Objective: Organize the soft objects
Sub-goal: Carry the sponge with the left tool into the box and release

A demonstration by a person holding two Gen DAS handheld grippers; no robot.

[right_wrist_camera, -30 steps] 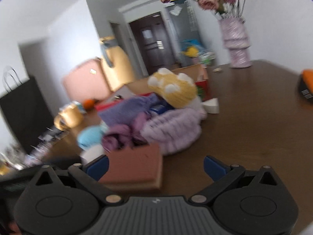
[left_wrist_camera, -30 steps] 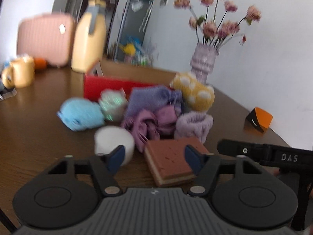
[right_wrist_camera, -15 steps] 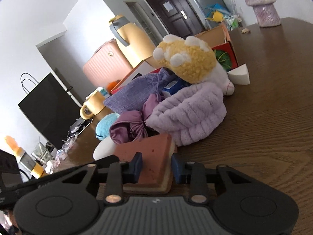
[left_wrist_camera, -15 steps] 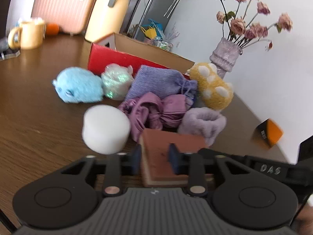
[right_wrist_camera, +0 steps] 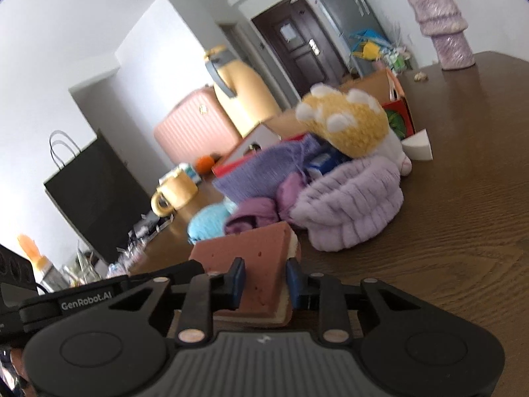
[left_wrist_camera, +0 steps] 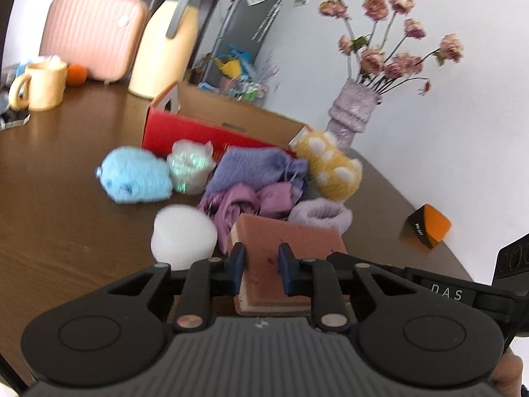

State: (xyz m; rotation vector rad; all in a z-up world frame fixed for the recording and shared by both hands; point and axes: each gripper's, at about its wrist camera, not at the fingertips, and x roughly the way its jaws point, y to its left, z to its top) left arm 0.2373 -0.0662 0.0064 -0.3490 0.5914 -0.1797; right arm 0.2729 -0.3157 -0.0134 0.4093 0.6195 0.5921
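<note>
A brown sponge (left_wrist_camera: 291, 235) with a cream underside lies at the near edge of a heap of soft things. My left gripper (left_wrist_camera: 261, 258) has its blue pads pressed on the sponge's near end, jaws still closing. My right gripper (right_wrist_camera: 264, 274) pinches the same sponge (right_wrist_camera: 244, 251) from the other side, jaws also closing. Behind lie a white foam cylinder (left_wrist_camera: 183, 235), a blue plush (left_wrist_camera: 135, 178), a purple knit pouch (left_wrist_camera: 254, 168), a mauve satin scrunchie (left_wrist_camera: 244, 201), a lilac fluffy headband (right_wrist_camera: 350, 205) and a yellow paw plush (right_wrist_camera: 347, 122).
An open red cardboard box (left_wrist_camera: 185, 135) stands behind the heap on the brown table (right_wrist_camera: 463, 231). A vase of dried flowers (left_wrist_camera: 353, 115) is at the back right, an orange-black box (left_wrist_camera: 428, 228) on the right. A yellow mug (left_wrist_camera: 43, 86), thermos (left_wrist_camera: 165, 39) and pink case (left_wrist_camera: 92, 33) stand far left.
Both grippers went from wide open to pinched on the brown sponge. Both views have shifted a little and the sponge's end now sits between each pair of pads.
</note>
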